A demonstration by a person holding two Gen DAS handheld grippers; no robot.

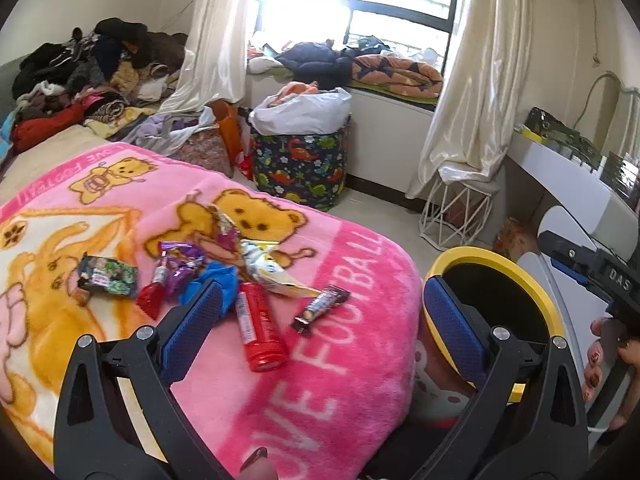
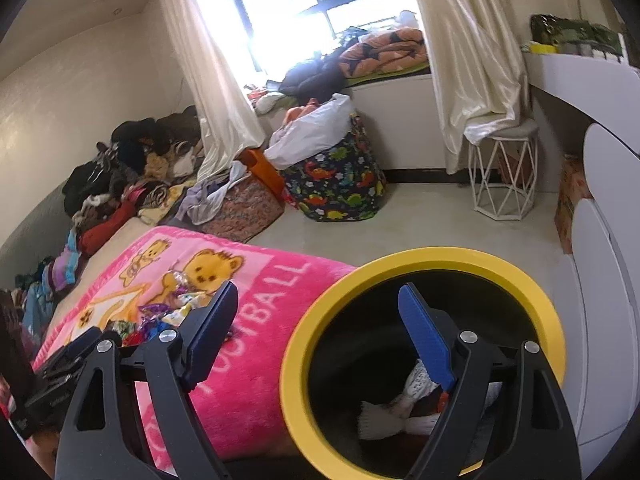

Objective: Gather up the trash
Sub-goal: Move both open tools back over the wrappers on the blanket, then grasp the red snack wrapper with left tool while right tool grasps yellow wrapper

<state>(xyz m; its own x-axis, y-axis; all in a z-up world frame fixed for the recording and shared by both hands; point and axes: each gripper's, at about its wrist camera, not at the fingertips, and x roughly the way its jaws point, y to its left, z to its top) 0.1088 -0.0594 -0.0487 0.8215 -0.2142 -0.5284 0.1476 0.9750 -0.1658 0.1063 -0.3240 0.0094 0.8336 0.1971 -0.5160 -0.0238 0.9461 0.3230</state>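
Observation:
Several wrappers lie on the pink bear blanket in the left wrist view: a red tube, a dark chocolate bar wrapper, a white and yellow packet, purple wrappers, a blue scrap, a green packet. My left gripper is open and empty above them. The yellow-rimmed black bin stands beside the bed and holds white crumpled trash. My right gripper is open and empty over the bin's rim. The wrappers show small there.
A dinosaur-print basket with a white bag stands on the floor by the window. A white wire stool stands under the curtain. Piled clothes cover the far bed. A white desk and drawers are at right.

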